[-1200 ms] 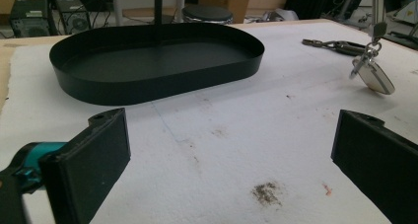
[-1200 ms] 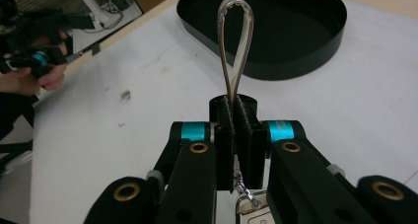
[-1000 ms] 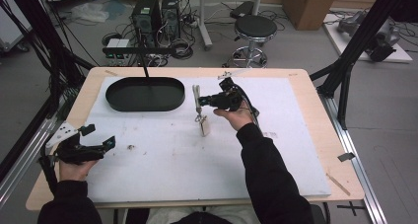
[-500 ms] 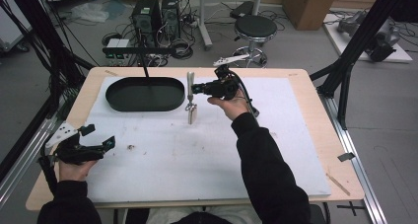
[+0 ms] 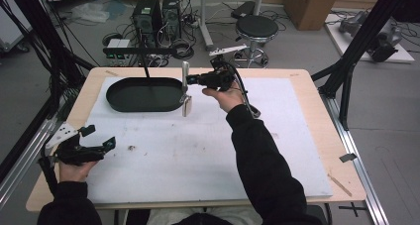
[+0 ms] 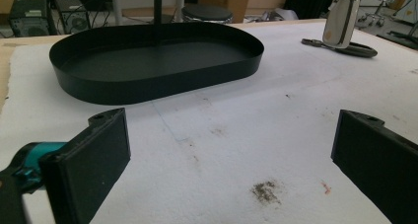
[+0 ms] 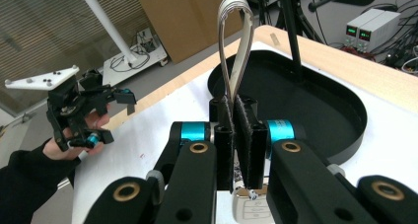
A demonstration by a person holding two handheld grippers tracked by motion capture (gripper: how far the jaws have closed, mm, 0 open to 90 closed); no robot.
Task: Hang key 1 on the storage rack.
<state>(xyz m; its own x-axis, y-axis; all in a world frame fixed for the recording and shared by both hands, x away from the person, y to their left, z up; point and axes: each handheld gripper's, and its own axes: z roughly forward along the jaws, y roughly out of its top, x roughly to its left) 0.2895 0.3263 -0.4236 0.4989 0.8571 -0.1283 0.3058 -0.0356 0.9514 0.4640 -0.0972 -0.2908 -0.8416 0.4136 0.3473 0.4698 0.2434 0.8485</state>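
Note:
A pair of silver tongs (image 5: 185,88) hangs upright, loop end up, just off the right end of the black oval tray (image 5: 113,95). My right gripper (image 5: 195,80) is shut on the tongs at mid-length and holds them above the white mat. In the right gripper view the tongs (image 7: 231,46) rise between the closed pads of the right gripper (image 7: 232,130), with the tray (image 7: 315,110) behind them. My left gripper (image 5: 106,144) rests open near the table's front left corner. Its jaws (image 6: 231,160) stand wide apart with nothing between them, facing the tray (image 6: 157,81).
A black post (image 5: 144,66) stands at the tray's far side. The white mat (image 5: 198,155) has small dark stains (image 6: 266,190). A stool (image 5: 255,27), computers (image 5: 156,12) and cables lie on the floor beyond the table's far edge.
My right gripper has lifted the tongs and carried them left and farther away, up to the tray's right end. The left gripper has kept still.

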